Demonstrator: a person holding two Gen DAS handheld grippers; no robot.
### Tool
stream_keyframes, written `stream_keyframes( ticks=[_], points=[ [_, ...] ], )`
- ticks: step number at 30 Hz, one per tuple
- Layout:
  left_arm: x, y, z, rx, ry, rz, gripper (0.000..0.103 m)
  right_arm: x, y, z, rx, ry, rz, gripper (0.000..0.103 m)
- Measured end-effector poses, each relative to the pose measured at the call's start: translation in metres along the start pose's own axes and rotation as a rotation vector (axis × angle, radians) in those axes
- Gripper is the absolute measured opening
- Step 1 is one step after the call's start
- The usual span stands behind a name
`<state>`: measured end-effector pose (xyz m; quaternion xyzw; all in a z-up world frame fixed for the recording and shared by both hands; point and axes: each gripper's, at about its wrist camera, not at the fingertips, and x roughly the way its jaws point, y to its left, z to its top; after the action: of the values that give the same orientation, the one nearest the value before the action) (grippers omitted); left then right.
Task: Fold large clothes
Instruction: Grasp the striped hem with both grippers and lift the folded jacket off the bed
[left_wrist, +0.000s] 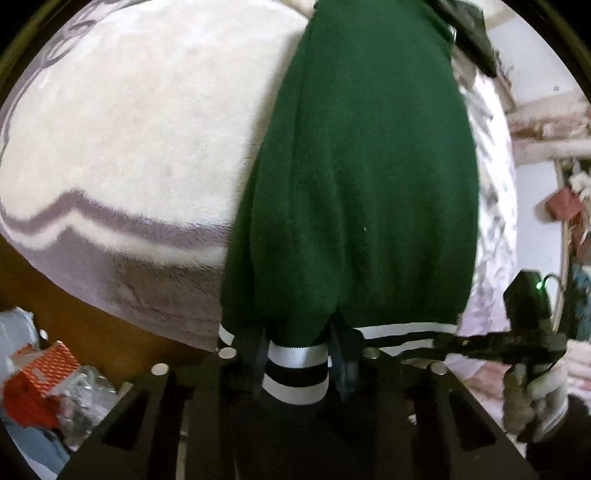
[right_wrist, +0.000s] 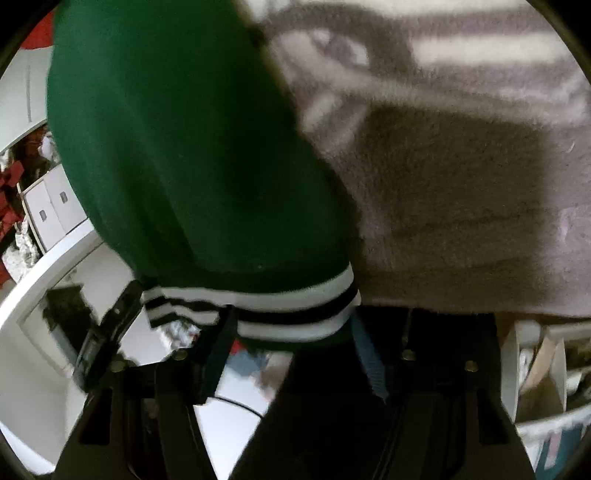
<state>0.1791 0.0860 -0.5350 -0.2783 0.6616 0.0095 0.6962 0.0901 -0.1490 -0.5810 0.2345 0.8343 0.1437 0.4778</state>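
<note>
A dark green sweater (left_wrist: 354, 166) with a black-and-white striped hem lies stretched away from me over a cream and grey fleece blanket (left_wrist: 129, 129). My left gripper (left_wrist: 299, 350) is shut on a bunched part of the striped hem (left_wrist: 295, 373). Further right along that hem is the other gripper (left_wrist: 480, 341), carried by a gloved hand (left_wrist: 535, 402). In the right wrist view the right gripper (right_wrist: 291, 328) is shut on the striped hem (right_wrist: 295, 314), the green sweater (right_wrist: 177, 147) rising beyond it beside the grey blanket (right_wrist: 461, 184).
A red box (left_wrist: 37, 380) and clear plastic packaging (left_wrist: 85, 398) lie at lower left by a brown surface (left_wrist: 74, 306). Cluttered shelves (left_wrist: 565, 206) stand at right. White drawers (right_wrist: 51, 210) are at left, a paper bag (right_wrist: 543, 380) at lower right.
</note>
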Motion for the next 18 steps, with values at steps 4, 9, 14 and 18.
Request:
stream_keyframes(
  ticks=[4,9,14,18],
  points=[
    [-0.021,0.004,-0.015,-0.003,-0.036,-0.029,0.020,-0.016,0.014,-0.020,-0.029,-0.084,-0.036,0.005],
    [0.018,0.027,-0.031,-0.042,0.026,0.014,0.019,-0.016,0.006,-0.026,0.000,-0.099,-0.093,0.005],
    [0.014,0.035,-0.033,-0.038,0.021,0.017,0.019,0.011,0.016,-0.013,-0.007,-0.057,-0.120,0.005],
    [-0.003,0.050,-0.046,-0.035,0.047,-0.019,0.022,0.013,0.020,-0.019,-0.063,-0.061,-0.112,0.005]
  ],
)
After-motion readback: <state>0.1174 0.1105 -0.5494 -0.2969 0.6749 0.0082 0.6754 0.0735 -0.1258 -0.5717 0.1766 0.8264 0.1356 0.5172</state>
